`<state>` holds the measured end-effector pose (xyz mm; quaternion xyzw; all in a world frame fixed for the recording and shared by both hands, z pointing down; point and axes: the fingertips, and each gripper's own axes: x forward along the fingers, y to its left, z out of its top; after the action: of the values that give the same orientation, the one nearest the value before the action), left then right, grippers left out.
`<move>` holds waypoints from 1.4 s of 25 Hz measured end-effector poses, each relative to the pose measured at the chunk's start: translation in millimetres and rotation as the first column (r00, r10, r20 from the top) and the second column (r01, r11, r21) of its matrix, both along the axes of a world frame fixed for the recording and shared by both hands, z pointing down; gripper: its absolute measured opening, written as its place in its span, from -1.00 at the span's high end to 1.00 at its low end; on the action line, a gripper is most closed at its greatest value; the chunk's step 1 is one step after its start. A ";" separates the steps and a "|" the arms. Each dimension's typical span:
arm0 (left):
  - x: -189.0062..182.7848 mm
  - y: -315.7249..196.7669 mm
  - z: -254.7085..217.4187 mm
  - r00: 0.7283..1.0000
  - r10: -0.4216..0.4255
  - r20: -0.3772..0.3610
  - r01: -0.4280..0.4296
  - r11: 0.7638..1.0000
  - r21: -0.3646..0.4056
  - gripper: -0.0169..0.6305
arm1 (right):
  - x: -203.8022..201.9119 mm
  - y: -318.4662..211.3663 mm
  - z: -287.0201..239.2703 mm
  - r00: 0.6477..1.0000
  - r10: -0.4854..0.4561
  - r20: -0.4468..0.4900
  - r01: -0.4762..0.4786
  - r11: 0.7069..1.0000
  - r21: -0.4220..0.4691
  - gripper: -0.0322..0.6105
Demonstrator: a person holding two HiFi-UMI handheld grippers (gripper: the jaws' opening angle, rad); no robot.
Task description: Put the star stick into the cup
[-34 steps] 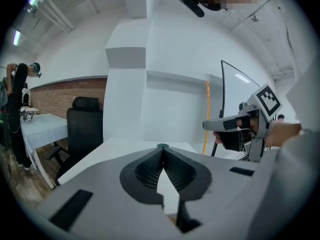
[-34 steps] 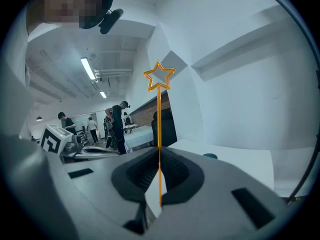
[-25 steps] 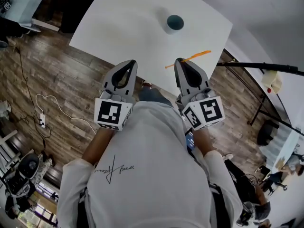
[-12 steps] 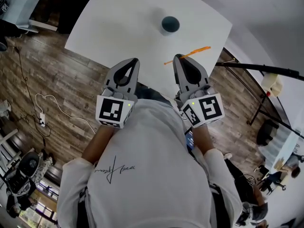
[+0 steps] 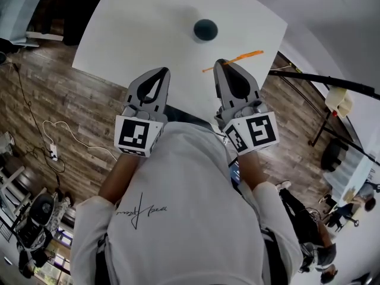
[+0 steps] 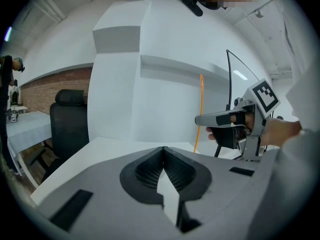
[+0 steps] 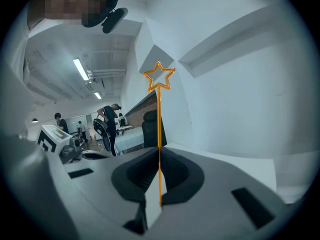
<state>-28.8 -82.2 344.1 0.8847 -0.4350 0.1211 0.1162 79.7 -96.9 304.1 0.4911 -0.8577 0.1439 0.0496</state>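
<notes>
A dark teal cup [image 5: 205,29] stands on the white table [image 5: 136,34], toward its far side. The orange star stick [image 5: 234,61] hangs over the table's near right part, crosswise through the tip of my right gripper [image 5: 221,62]. In the right gripper view the stick [image 7: 159,129] rises straight from between the pressed jaws of the right gripper [image 7: 159,151], its star at the top. My left gripper [image 5: 160,71] hovers at the near table edge, left of the right one. The left gripper [image 6: 163,149] is shut with nothing in it.
Wood floor [image 5: 65,117] with a white cable [image 5: 59,132] lies to the left of the table. A black stand [image 5: 320,82] reaches in from the right. A black chair [image 6: 70,121] sits beyond the table's edge. Several people [image 7: 107,121] are far off.
Both grippers have edged forward over the table's near edge. The star stick, still held by the right gripper, is a little closer to the cup.
</notes>
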 end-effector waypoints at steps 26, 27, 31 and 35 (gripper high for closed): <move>-9.8 -63.5 28.1 0.997 0.055 0.045 -0.050 0.994 -0.096 0.92 | 15.7 -92.6 31.9 0.994 0.111 -0.004 -0.111 0.993 -0.032 0.86; -10.6 -64.8 29.2 0.997 0.056 0.045 -0.051 0.994 -0.100 0.92 | 15.2 -94.8 33.7 0.994 0.113 -0.005 -0.113 0.993 -0.034 0.86; -10.7 -70.0 32.7 0.997 0.065 0.048 -0.059 0.992 -0.110 0.92 | 15.5 -103.5 40.8 0.993 0.120 -0.016 -0.120 0.992 -0.033 0.86; -13.5 -73.4 35.0 0.997 0.067 0.044 -0.061 0.991 -0.121 0.92 | 14.4 -111.1 46.4 0.991 0.131 -0.027 -0.132 0.991 -0.028 0.86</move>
<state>-42.3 -155.7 379.1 0.8866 -0.4009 0.1717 0.1544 94.1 -208.1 350.4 0.5474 -0.8206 0.1534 0.0580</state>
